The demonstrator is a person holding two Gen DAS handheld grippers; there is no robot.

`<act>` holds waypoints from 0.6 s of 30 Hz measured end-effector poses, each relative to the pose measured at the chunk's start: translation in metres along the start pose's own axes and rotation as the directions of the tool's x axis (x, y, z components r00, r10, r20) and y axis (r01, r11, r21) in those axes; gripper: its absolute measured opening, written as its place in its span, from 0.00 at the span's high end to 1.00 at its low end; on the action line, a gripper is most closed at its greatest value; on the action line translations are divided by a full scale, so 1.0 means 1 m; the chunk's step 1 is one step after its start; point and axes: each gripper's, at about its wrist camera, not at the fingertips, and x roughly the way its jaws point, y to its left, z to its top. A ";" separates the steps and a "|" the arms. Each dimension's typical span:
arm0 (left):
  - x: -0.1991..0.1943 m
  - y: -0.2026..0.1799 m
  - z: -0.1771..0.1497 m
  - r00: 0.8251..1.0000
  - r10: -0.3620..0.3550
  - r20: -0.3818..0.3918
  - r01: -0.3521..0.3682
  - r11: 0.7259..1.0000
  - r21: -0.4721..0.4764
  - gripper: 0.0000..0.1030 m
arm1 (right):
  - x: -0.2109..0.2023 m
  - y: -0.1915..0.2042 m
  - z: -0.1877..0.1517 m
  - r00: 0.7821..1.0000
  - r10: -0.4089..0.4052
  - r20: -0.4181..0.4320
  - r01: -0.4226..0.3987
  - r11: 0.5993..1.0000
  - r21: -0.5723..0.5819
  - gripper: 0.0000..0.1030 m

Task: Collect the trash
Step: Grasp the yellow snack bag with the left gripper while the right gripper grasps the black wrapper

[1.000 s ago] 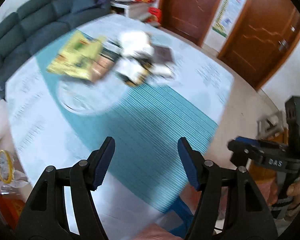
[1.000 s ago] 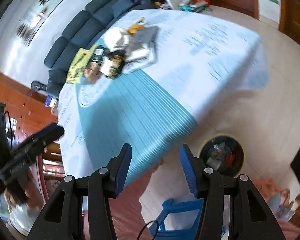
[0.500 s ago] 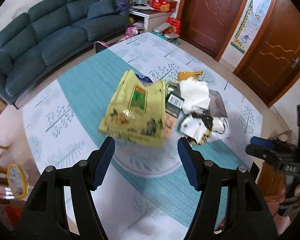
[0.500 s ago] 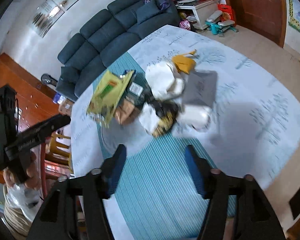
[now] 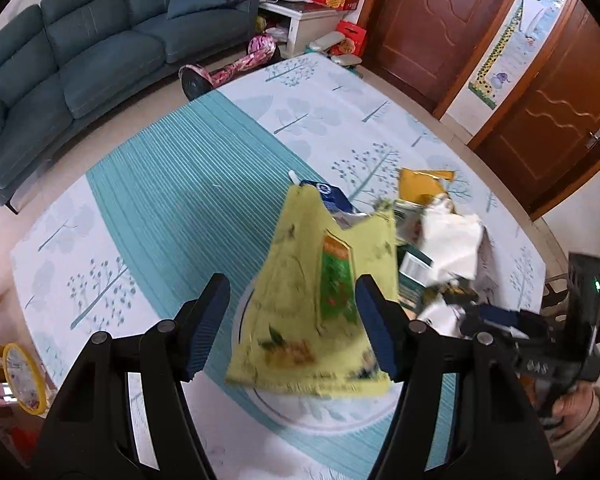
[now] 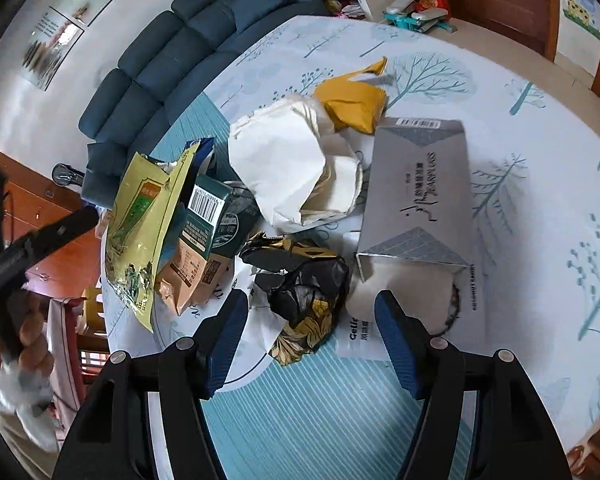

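Trash heaped mid-surface [image 5: 188, 184]. Left wrist view: left gripper [image 5: 292, 320] with jaws apart, framing yellow-green bag [image 5: 320, 300]; best pinched at near edge. Right wrist view: right gripper [image 6: 310, 334] with jaws apart around black-gold wrapper [image 6: 304, 288]; lower squarely, avoid grey box [image 6: 418, 192] beside.

Counted on the table [image 6: 540, 160]: one yellow snack bag [image 6: 140, 224], one grey carton [image 6: 420, 192]. One white paper wad [image 6: 292, 172], one black-gold wrapper [image 6: 304, 292], one orange packet [image 6: 352, 100]. Two grippers, left gripper [image 5: 292, 320] and right gripper [image 6: 310, 336].
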 end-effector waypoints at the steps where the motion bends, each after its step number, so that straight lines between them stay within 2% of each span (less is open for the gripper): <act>1: 0.008 0.002 0.004 1.000 -0.004 -0.006 0.004 1.000 -0.002 0.40 | 0.003 0.000 0.000 1.000 -0.001 -0.002 0.001 1.000 -0.004 0.35; 5: 0.035 0.007 0.012 0.999 -0.024 -0.028 0.024 1.000 -0.017 0.40 | 0.005 -0.002 -0.004 1.000 0.020 -0.007 -0.020 1.000 -0.008 0.33; 10: 0.061 0.015 0.017 0.991 -0.113 -0.066 0.107 0.991 -0.079 0.40 | 0.010 0.002 -0.009 0.999 0.037 -0.021 -0.038 0.999 -0.018 0.33; 16: 0.074 0.026 0.013 0.983 -0.167 -0.073 0.155 0.977 -0.149 0.40 | 0.013 0.012 -0.016 1.000 0.027 -0.016 -0.028 0.998 -0.053 0.33; 17: 0.072 0.027 0.012 0.982 -0.177 -0.066 0.165 0.974 -0.157 0.49 | 0.013 0.013 -0.017 1.000 0.022 -0.014 -0.023 0.998 -0.060 0.33; 18: 0.071 0.028 0.009 0.981 -0.185 -0.061 0.173 0.971 -0.164 0.62 | 0.014 0.018 -0.018 1.000 0.018 -0.015 -0.019 0.997 -0.069 0.33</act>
